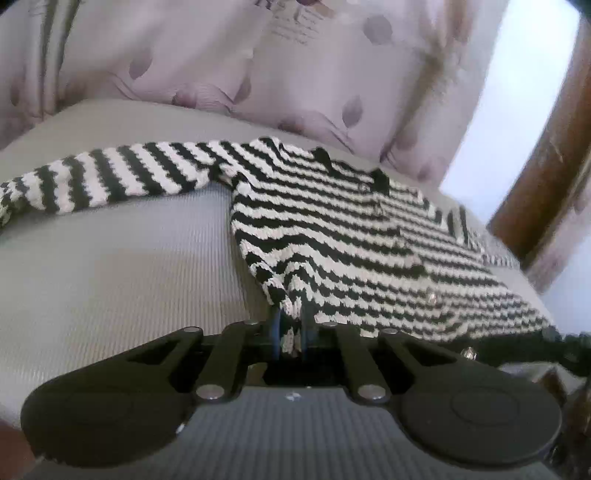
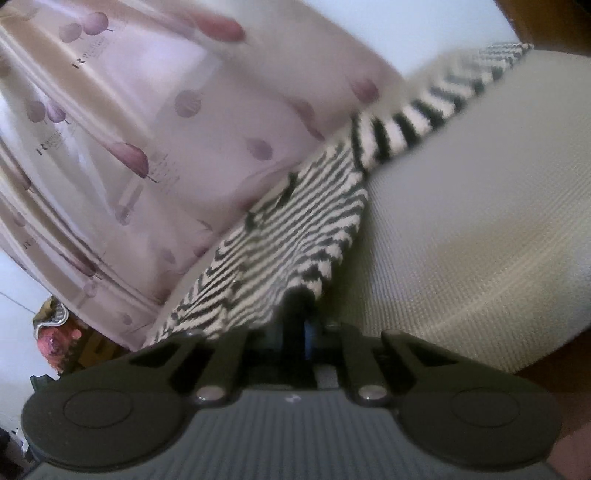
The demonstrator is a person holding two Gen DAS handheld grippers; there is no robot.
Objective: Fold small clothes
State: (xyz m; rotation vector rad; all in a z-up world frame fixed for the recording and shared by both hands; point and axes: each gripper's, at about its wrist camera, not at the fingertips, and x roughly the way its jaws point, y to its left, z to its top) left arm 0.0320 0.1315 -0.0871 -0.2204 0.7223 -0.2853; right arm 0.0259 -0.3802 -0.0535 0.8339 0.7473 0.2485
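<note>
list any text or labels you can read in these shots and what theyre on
Curtain: small dark print beside the tree motifs, starting with a large "R"; the rest is too blurred to read.
Curtain, left wrist view: lines of fine print, too small to read.
Sweater, both grippers, grey surface: no text.

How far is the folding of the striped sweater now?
Early. Done: the striped sweater lies spread on the grey cushion. In hand: the left gripper and the right gripper each pinch a bottom hem corner. Left: no fold shows; one sleeve lies stretched out.
</note>
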